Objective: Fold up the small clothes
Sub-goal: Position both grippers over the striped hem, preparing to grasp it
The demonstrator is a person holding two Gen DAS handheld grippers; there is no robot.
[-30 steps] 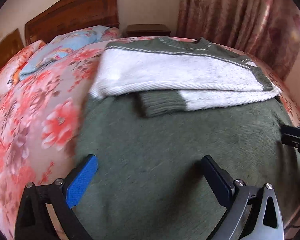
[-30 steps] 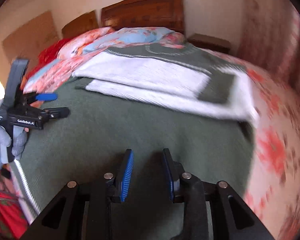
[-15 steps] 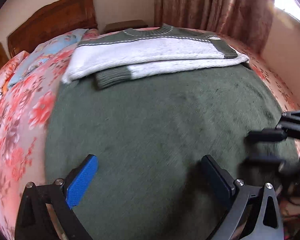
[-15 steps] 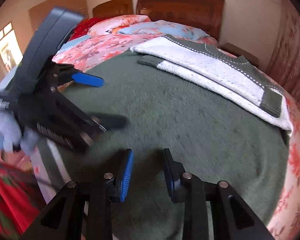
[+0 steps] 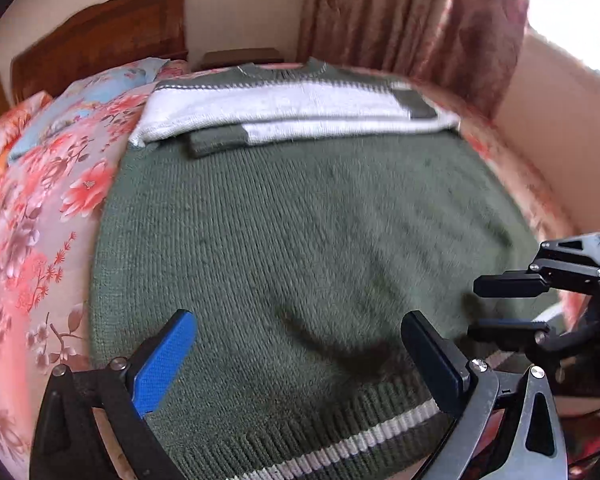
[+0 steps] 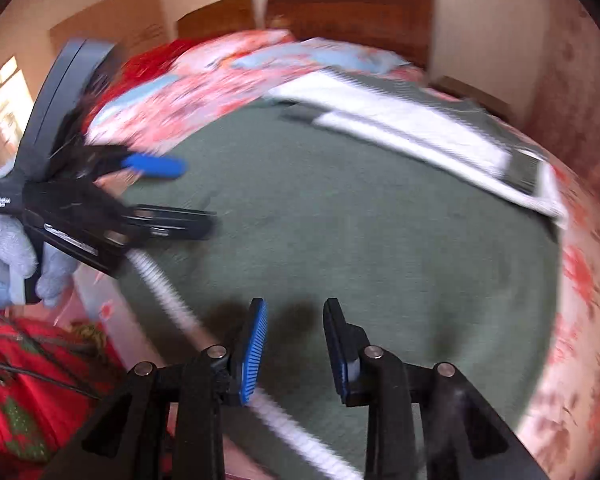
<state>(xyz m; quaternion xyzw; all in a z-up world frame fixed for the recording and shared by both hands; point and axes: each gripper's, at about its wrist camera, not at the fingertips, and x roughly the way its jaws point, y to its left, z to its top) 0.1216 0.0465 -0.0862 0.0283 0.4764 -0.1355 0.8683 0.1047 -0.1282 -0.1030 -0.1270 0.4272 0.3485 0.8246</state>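
Observation:
A green and white knit sweater (image 5: 300,232) lies flat on the bed, its sleeves folded across the white chest band (image 5: 284,108) at the far end. Its ribbed hem with a white stripe (image 5: 340,444) is nearest me. My left gripper (image 5: 300,364) is wide open and empty just above the hem. My right gripper (image 6: 296,348) is open and empty over the hem's other corner; it also shows in the left wrist view (image 5: 508,304). The sweater (image 6: 340,240) fills the right wrist view, where the left gripper (image 6: 180,196) is at the left.
The bed has a pink floral sheet (image 5: 32,240) and pillows (image 5: 80,100) by a wooden headboard (image 5: 100,48). Curtains (image 5: 412,20) hang at the far right. A red cloth (image 6: 16,400) lies below the bed's near edge.
Both grippers have drawn back toward the sweater's hem, which has come into view. The right gripper has swung in closer to the left one. Both have stayed open.

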